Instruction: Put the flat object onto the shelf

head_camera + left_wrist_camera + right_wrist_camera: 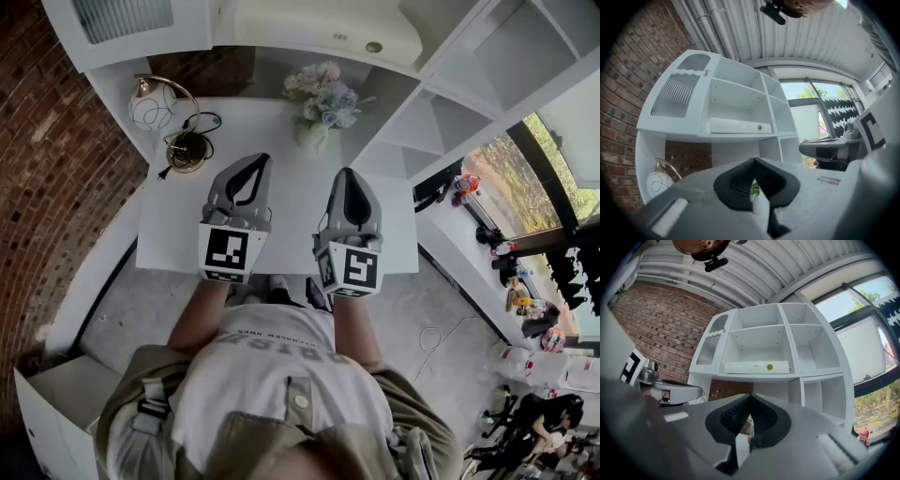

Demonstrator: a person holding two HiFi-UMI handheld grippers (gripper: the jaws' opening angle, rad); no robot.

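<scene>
On the shelf [759, 341], flat object [757, 367]: long, white, gold-dotted; left gripper [753, 165], right gripper [749, 401] clenched.

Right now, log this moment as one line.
flat object: on shelf | left gripper: shut, empty | right gripper: shut, empty

White shelf [786, 345], cream flat object [757, 367] — red-brown brick wall [670, 319].
</scene>
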